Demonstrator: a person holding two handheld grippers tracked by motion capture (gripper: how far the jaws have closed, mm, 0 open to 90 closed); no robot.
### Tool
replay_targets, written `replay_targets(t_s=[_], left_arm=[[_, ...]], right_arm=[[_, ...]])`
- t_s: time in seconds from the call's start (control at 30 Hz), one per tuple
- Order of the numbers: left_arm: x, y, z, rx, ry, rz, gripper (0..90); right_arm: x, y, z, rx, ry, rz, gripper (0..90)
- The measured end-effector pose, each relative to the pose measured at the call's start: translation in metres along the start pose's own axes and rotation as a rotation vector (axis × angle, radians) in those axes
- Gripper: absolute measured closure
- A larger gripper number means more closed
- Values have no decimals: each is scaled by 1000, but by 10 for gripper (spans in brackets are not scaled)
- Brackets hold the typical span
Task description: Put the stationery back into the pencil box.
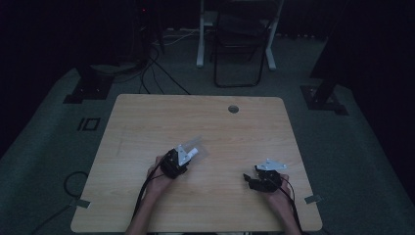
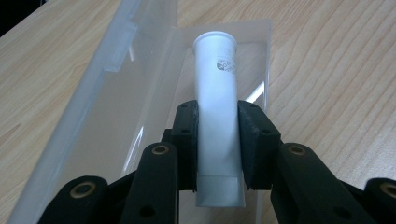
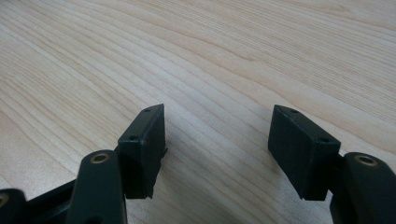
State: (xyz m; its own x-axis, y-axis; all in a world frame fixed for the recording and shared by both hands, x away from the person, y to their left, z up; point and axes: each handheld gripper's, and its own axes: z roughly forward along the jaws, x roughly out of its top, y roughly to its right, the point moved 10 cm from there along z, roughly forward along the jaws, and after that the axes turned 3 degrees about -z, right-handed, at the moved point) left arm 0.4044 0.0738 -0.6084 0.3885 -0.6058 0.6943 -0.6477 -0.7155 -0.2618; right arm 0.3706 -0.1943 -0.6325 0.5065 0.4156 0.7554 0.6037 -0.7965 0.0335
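Observation:
A white tube (image 2: pixel 216 93) with a round cap end and a small dark print is clamped between the black jaws of my left gripper (image 2: pixel 217 116), its cap pointing away from me. It hangs over an open clear plastic box (image 2: pixel 116 93) lying on the wooden table. From above, the left gripper (image 1: pixel 182 157) sits near the table's middle with the tube (image 1: pixel 192 153) sticking out over the clear box (image 1: pixel 198 147). My right gripper (image 3: pixel 217 122) is open over bare wood, nothing between its jaws; in the high view the right gripper (image 1: pixel 250 177) rests at the front right.
The wooden table (image 1: pixel 147 122) has a round cable hole (image 1: pixel 233 108) near its far edge. Beyond it stand a black folding chair (image 1: pixel 240 44) and white desk legs, with cables on the dark carpet. Tape marks sit at the table's front corners.

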Motion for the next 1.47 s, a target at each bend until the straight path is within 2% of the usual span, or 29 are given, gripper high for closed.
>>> replay_targets(t_s=[0.43, 0.67, 0.83, 1.0, 1.2, 1.27, 1.3, 1.37, 1.4, 1.47], left_arm=[[-2, -2, 1, 19, -13, 9, 702], [6, -2, -9, 24, 26, 1, 656], [16, 6, -22, 8, 76, 14, 641], [21, 17, -34, -35, 121, 3, 617], [20, 33, -42, -105, 164, -40, 579], [18, 36, -43, -118, 163, -36, 565], [16, 43, -43, -150, 170, -55, 563], [16, 43, -43, -150, 170, -55, 560], [8, 48, -41, -178, 154, -71, 551], [5, 49, -41, -186, 146, -75, 548]], right_arm=[[0, 0, 0, -1, 1, 0, 365], [0, 0, 0, -1, 1, 0, 365], [0, 0, 0, -2, 1, 0, 364], [-1, 0, -1, -2, 1, 1, 364], [-1, 1, -1, -2, 1, -1, 363], [-1, 1, -1, -2, 1, -1, 363], [-1, 1, -1, -2, 1, -1, 363], [-1, 1, -1, -2, 1, -1, 363], [-1, 1, -1, -2, 1, -1, 363], [-1, 1, -1, -2, 1, -1, 362]])
